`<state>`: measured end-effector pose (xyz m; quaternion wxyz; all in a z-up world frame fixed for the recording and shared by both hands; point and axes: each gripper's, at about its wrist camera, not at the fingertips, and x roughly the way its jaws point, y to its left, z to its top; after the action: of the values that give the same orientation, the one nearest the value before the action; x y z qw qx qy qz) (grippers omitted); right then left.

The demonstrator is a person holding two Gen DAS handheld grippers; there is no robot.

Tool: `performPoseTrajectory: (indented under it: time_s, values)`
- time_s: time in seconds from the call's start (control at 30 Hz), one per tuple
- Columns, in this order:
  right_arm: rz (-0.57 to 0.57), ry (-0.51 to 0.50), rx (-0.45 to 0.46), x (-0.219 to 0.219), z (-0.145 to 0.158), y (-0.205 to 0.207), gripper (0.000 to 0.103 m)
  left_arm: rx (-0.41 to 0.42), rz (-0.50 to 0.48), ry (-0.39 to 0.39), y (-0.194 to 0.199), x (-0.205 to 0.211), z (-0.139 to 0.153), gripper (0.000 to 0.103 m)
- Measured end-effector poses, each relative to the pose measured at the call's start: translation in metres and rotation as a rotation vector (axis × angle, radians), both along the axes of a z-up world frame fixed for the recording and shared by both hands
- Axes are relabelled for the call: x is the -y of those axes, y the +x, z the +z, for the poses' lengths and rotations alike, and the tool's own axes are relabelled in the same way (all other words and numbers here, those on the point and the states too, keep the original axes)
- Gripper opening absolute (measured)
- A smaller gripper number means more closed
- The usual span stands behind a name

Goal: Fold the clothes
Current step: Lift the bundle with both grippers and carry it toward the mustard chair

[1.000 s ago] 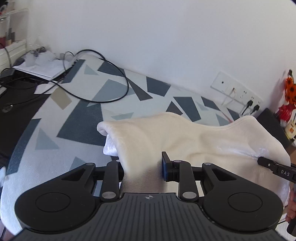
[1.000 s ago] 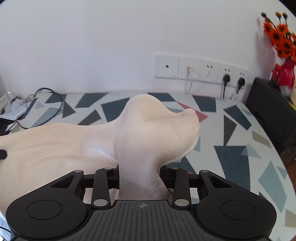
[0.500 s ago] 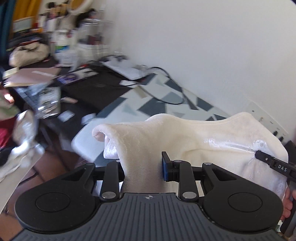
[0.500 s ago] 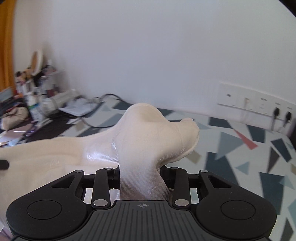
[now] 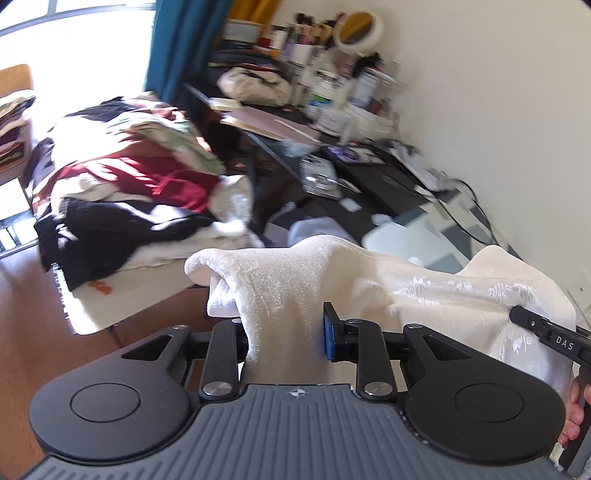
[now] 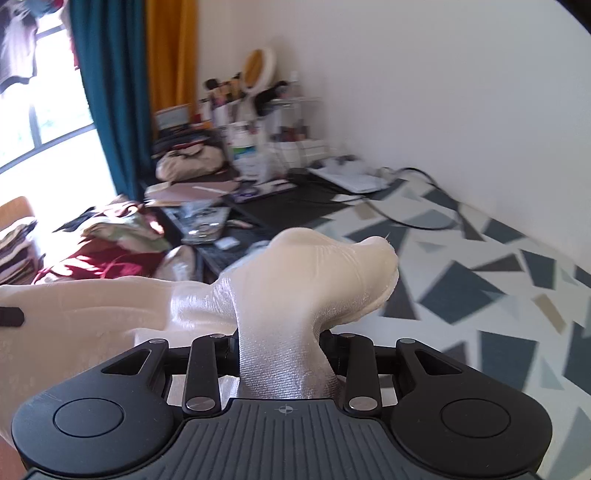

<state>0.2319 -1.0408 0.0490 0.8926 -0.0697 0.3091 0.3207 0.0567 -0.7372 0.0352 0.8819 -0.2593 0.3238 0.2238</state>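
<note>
Both claws were clamped on one cream velvety garment (image 5: 388, 295). The left gripper (image 5: 284, 332) pinched a bunched fold between its fingers, a blue pad (image 5: 328, 332) pressing the cloth's right side. The right gripper (image 6: 280, 350) squeezed another gathered neck of the same cloth (image 6: 295, 295), which bulged out above its jaws. The garment hung in the air, stretched between the two tools, not lying on any surface.

View differences: only the left wrist view showed the other tool, a black finger marked "DAS" (image 5: 546, 332) entering at 3 o'clock and biting the far edge of the cloth, with the person's fingers (image 5: 572, 410) on its handle at 4 o'clock. Only the right wrist view showed the table's geometric-patterned cover (image 6: 480, 295) broadly, at 3 o'clock, with a black cable (image 6: 417, 218) looping over it near the white wall (image 6: 443, 92). The left gripper's fingertip (image 6: 11, 317) appeared there as a small black stub at 9 o'clock.

Surroundings: a pile of clothes (image 5: 129, 184), red, black and white, lay at 10 o'clock in the left view. A cluttered black desk (image 5: 369, 166) stood at 12 to 1 o'clock, carrying jars, papers and a round mirror (image 5: 358, 26). Teal curtain (image 6: 107, 92) and mustard curtain (image 6: 170, 51) hung beside the window at 11 o'clock in the right view. The raised cloth hid the near table edge in both views. Background was motion-blurred.
</note>
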Motion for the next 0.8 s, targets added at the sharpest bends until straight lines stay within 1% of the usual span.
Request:
performPoseTrajectory:
  time_s: [0.07,0.2,0.27,0.37,0.43,0.5,0.63,0.8]
  values:
    - [0.044,-0.005,0.012,-0.044,0.004,-0.018,0.03,0.01,0.044,-0.005,-0.028,-0.035,0.0,0.027]
    - [0.126,-0.008,0.023,-0.137,0.012,-0.058,0.029,0.023,0.122,0.0,-0.085,-0.119,0.002,0.027]
    - [0.164,-0.005,0.021,-0.189,0.016,-0.08,0.029,0.024,0.162,0.032,-0.113,-0.163,0.007,0.027]
    - [0.224,0.015,0.004,-0.269,0.019,-0.111,0.029,0.02,0.23,0.055,-0.154,-0.218,0.017,0.026]
    - [0.261,0.038,-0.002,-0.316,0.022,-0.132,0.029,0.014,0.259,0.088,-0.177,-0.251,0.025,0.026]
    - [0.298,0.057,0.004,-0.36,0.025,-0.152,0.029,0.011,0.29,0.12,-0.197,-0.279,0.03,0.026]
    - [0.384,0.065,-0.005,-0.43,0.027,-0.179,0.029,0.019,0.377,0.142,-0.231,-0.324,0.033,0.026]
    - [0.485,0.062,0.006,-0.505,0.024,-0.196,0.029,0.014,0.479,0.113,-0.258,-0.37,0.026,0.026]
